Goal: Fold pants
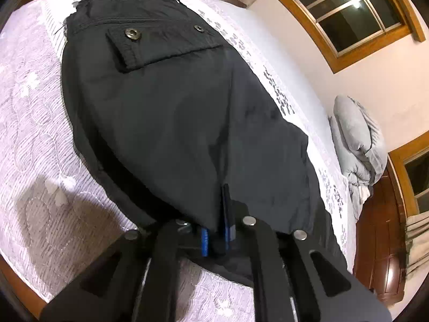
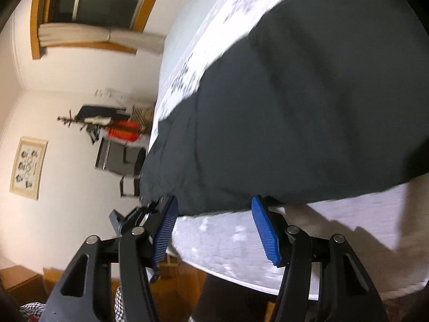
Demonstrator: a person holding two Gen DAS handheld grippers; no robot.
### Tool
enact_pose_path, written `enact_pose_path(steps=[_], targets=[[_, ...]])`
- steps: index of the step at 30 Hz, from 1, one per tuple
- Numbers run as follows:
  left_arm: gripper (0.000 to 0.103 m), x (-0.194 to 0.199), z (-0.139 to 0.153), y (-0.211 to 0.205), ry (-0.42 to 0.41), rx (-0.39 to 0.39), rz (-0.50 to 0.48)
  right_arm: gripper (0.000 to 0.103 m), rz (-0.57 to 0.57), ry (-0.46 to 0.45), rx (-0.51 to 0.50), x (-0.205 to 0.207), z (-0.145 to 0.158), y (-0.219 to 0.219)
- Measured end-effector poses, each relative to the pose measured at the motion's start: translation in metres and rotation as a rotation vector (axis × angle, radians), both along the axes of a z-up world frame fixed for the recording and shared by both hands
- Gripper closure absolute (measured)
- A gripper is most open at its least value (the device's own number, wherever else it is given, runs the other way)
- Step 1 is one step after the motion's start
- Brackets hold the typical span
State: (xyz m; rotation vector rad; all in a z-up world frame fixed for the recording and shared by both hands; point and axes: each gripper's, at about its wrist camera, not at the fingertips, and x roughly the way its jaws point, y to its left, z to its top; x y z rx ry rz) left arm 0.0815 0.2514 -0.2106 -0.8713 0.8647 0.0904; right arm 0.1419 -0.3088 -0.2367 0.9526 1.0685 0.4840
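Observation:
The black pants (image 1: 171,112) lie folded lengthwise on the white bed, with a flap pocket and two metal snaps at the far end. My left gripper (image 1: 217,230) is shut on the near edge of the pants, its blue pads mostly hidden under the cloth. In the right wrist view the pants (image 2: 308,107) fill the upper right, blurred. My right gripper (image 2: 214,209) is open, its blue pads (image 2: 265,230) wide apart, right at the near edge of the pants with nothing between them.
The white embroidered bedspread (image 1: 34,123) covers the bed. A grey folded duvet (image 1: 356,150) lies at the far right of the bed. Wooden-framed windows (image 1: 348,18), a wooden cabinet (image 1: 380,244), a coat rack (image 2: 107,126) and a chair (image 2: 120,161) stand beyond the bed.

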Motion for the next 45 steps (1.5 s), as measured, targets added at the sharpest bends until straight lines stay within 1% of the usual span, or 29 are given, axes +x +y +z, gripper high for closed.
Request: enact_pose_path(steps=[1, 2, 4, 5, 6, 7, 8, 9, 11, 12, 15, 18, 22, 27, 29, 31, 35, 36, 38, 39, 40, 41, 42, 44, 45], targets=[[0.086, 0.003, 0.000, -0.001, 0.012, 0.002, 0.009, 0.043, -0.022, -0.007, -0.021, -0.005, 0.003, -0.013], [0.074, 0.000, 0.001, 0.001, 0.020, 0.005, 0.024, 0.040, -0.044, -0.015, -0.040, -0.009, 0.007, -0.024], [0.057, -0.007, 0.006, 0.003, 0.004, 0.017, 0.064, 0.037, -0.121, -0.030, -0.101, -0.026, 0.015, -0.062], [0.034, -0.011, 0.008, 0.003, 0.000, 0.030, 0.080, 0.037, -0.147, -0.030, -0.119, -0.032, 0.017, -0.073], [0.014, -0.015, 0.014, 0.000, 0.006, 0.063, 0.095, 0.037, -0.194, -0.031, -0.138, -0.042, 0.019, -0.093], [0.009, -0.019, 0.019, -0.001, 0.019, 0.094, 0.101, 0.037, -0.236, -0.030, -0.147, -0.050, 0.019, -0.110], [0.009, -0.020, 0.022, -0.005, 0.041, 0.134, 0.099, 0.037, -0.277, -0.026, -0.154, -0.059, 0.019, -0.125], [0.009, -0.020, 0.023, -0.010, 0.066, 0.156, 0.082, 0.036, -0.334, -0.018, -0.158, -0.067, 0.017, -0.146], [0.009, -0.020, 0.019, -0.015, 0.115, 0.162, 0.067, 0.036, -0.406, -0.012, -0.161, -0.079, 0.015, -0.173], [0.009, -0.022, 0.017, -0.015, 0.140, 0.160, 0.078, 0.036, -0.445, -0.020, -0.165, -0.086, 0.014, -0.189], [0.009, -0.030, 0.011, -0.015, 0.180, 0.166, 0.139, 0.035, -0.484, -0.024, -0.173, -0.092, 0.007, -0.211], [0.009, -0.031, 0.009, -0.015, 0.191, 0.177, 0.160, 0.034, -0.491, -0.020, -0.176, -0.091, -0.004, -0.221], [0.008, -0.017, 0.007, -0.023, 0.247, 0.240, 0.147, 0.033, -0.495, -0.004, -0.153, -0.085, -0.021, -0.229], [0.003, -0.004, -0.001, -0.028, 0.268, 0.277, 0.164, 0.033, -0.523, -0.018, -0.091, -0.081, -0.037, -0.250], [0.003, 0.000, -0.002, -0.029, 0.272, 0.294, 0.179, 0.030, -0.514, -0.035, -0.093, -0.073, -0.037, -0.255], [0.003, 0.006, -0.002, -0.031, 0.277, 0.301, 0.189, 0.030, -0.514, -0.050, -0.101, -0.065, -0.037, -0.255], [0.003, 0.015, -0.003, -0.034, 0.273, 0.304, 0.181, 0.029, -0.514, -0.088, -0.091, -0.051, -0.035, -0.253], [0.003, 0.018, -0.004, -0.035, 0.270, 0.303, 0.179, 0.029, -0.513, -0.083, -0.105, -0.046, -0.037, -0.252], [0.003, 0.021, -0.006, -0.034, 0.273, 0.302, 0.180, 0.033, -0.515, -0.050, -0.157, -0.039, -0.040, -0.250], [0.003, 0.023, -0.007, -0.033, 0.277, 0.304, 0.178, 0.033, -0.514, -0.059, -0.172, -0.041, -0.038, -0.248], [0.003, 0.024, -0.007, -0.034, 0.281, 0.306, 0.177, 0.039, -0.509, -0.071, -0.199, -0.039, -0.035, -0.247], [0.003, 0.028, -0.007, -0.035, 0.285, 0.313, 0.174, 0.053, -0.489, -0.097, -0.233, -0.036, -0.030, -0.245], [0.003, 0.030, -0.007, -0.036, 0.286, 0.320, 0.170, 0.057, -0.481, -0.113, -0.235, -0.033, -0.026, -0.245], [0.003, 0.033, -0.009, -0.036, 0.288, 0.325, 0.166, 0.075, -0.476, -0.137, -0.197, -0.032, -0.022, -0.250], [0.003, 0.035, -0.009, -0.036, 0.289, 0.325, 0.167, 0.076, -0.464, -0.154, -0.171, -0.027, -0.014, -0.252]])
